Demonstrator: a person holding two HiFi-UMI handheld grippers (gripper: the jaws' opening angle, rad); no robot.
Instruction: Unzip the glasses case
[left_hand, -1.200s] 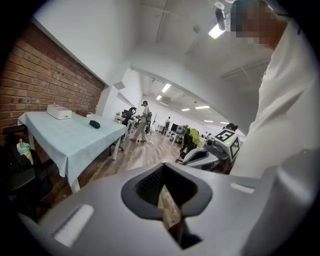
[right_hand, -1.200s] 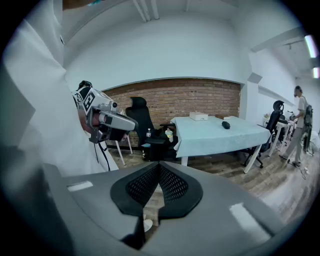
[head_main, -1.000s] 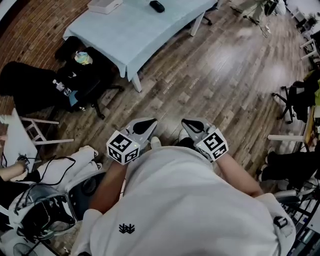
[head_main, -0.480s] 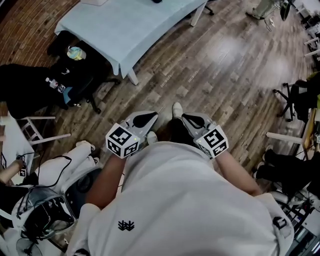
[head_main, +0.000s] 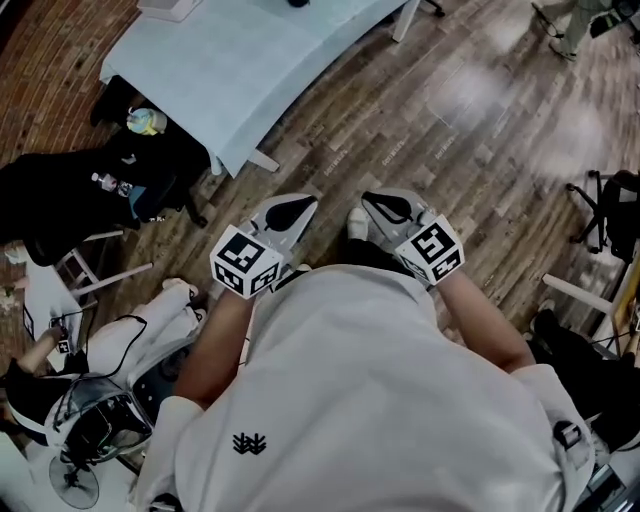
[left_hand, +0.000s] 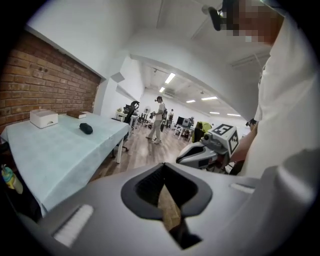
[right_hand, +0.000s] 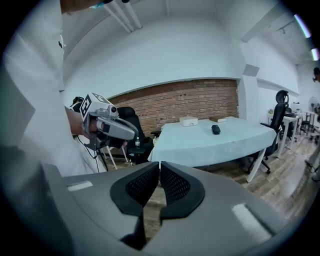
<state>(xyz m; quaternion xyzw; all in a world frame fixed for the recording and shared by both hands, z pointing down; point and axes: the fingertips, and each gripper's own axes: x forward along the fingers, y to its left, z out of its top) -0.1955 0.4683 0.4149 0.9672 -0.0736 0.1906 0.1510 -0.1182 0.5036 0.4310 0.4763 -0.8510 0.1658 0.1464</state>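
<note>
A dark, oval glasses case (left_hand: 86, 128) lies untouched on a table (left_hand: 50, 155) draped in pale blue cloth, well apart from both grippers and from the person holding them. On the same cloth, a white box (left_hand: 43, 118) sits farther back, towards the brick wall (left_hand: 40, 82), apart from the case. In the head view only the near part of the table shows at the top of the frame, with a stretch of wooden floor (head_main: 450, 150) between it and the person.

The left gripper (head_main: 295, 208) and the right gripper (head_main: 385, 205) are held low and close to the body, side by side in front of a white shirt (head_main: 370, 400), both pointing roughly towards the table. The left gripper view shows its jaws brought together at the tips, with only floor visible through the slim gap lower down and nothing between them. The right gripper view shows the same: its ribbed black pads (right_hand: 140, 185) stand pressed nearly flat against each other and carry nothing. A pale shoe (head_main: 357, 222) pokes out on the floor between the two grippers.

To the left of the table stands a black office chair (head_main: 160, 165) with a bottle (head_main: 147, 120) on it. Deeper in the room, past the table's far end, another person (left_hand: 158, 120) is on the floor among desks.
</note>
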